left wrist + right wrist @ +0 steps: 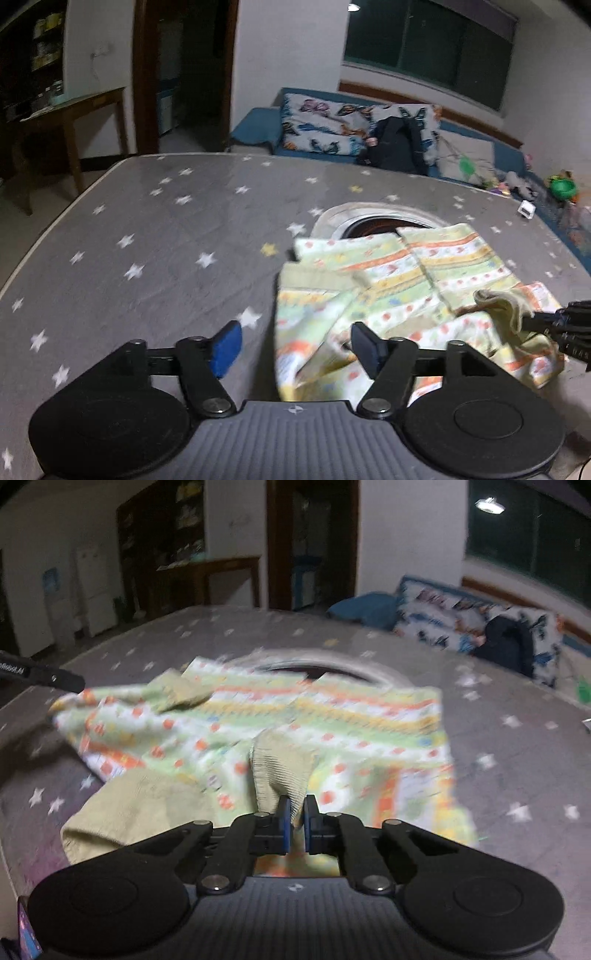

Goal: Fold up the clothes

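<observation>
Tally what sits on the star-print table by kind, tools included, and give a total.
Patterned green, orange and white garment with ribbed olive cuffs: 1
Round light-rimmed opening with a dark centre in the grey star-print table cover: 1
Small white box near the table's far edge: 1
Black two-finger tools: 2, the left tool and the right tool
Total: 5

Garment [399, 280] lies on table [155, 229], right of centre in left wrist view, its far edge over a round opening [373, 223]. Sofa [480, 147] behind table, backpack [395, 146] on it. Side table [74, 107] far left. Right gripper [295, 805] at garment's near cuff [280, 768].
</observation>
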A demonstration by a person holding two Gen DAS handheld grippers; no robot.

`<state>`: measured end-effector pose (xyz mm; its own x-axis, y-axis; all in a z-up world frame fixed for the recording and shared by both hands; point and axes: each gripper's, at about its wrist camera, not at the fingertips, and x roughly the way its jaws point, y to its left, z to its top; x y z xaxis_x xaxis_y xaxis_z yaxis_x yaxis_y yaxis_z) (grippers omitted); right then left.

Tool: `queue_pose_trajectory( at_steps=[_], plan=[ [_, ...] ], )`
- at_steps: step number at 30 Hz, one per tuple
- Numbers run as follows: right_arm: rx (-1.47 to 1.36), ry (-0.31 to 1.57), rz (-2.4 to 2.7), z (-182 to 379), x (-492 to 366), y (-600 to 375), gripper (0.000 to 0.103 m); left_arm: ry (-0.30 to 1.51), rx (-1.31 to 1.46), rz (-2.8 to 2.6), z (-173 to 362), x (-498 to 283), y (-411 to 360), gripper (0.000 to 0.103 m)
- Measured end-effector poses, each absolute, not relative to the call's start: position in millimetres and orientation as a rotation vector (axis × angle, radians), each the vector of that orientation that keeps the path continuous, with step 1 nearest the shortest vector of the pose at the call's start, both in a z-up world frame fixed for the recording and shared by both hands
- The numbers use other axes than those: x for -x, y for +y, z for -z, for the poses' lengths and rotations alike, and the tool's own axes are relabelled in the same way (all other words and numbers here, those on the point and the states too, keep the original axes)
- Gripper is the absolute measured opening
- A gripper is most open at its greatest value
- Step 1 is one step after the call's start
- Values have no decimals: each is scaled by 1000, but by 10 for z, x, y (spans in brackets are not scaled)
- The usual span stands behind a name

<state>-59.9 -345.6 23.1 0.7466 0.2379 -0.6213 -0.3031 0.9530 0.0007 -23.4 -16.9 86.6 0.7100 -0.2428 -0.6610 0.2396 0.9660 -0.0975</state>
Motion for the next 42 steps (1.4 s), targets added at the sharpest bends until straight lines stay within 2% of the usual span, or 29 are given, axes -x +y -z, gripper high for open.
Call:
queue_pose_trajectory(
  at_steps=[6,10,18,20,24,26,30,32,33,42],
  plan=[
    [52,601,-101,-457,719,-4024,6,785,-55,250,-673,-229,-354,68],
    [19,584,50,-515,880,-4464,6,827,-72,238,-486,-515,-438,55],
    [-87,643,300,-307,1249,-5184,6,863,-60,237,-319,-770,-500,54],
    [-111,665,330,-219,1315,-5264,8,868,-40,242,-322,-797,-504,45],
    [-134,665,349,-138,1407,-5300,14,864,-12,253,-331,-782,-533,17],
    [-108,646,333,-184,1409,-5212,15,851,3,241,-338,-735,-539,11],
    [-42,614,290,-292,1374,-4987,24,803,-2,170,-393,-567,-458,9],
    [-15,598,266,-339,1376,-4887,35,765,-7,112,-458,-462,-347,9],
    [3,590,254,-363,1381,-4834,38,749,0,85,-484,-419,-285,9],
    [23,600,93,-407,1295,-4403,40,635,21,-232,-531,62,503,8]
  ],
)
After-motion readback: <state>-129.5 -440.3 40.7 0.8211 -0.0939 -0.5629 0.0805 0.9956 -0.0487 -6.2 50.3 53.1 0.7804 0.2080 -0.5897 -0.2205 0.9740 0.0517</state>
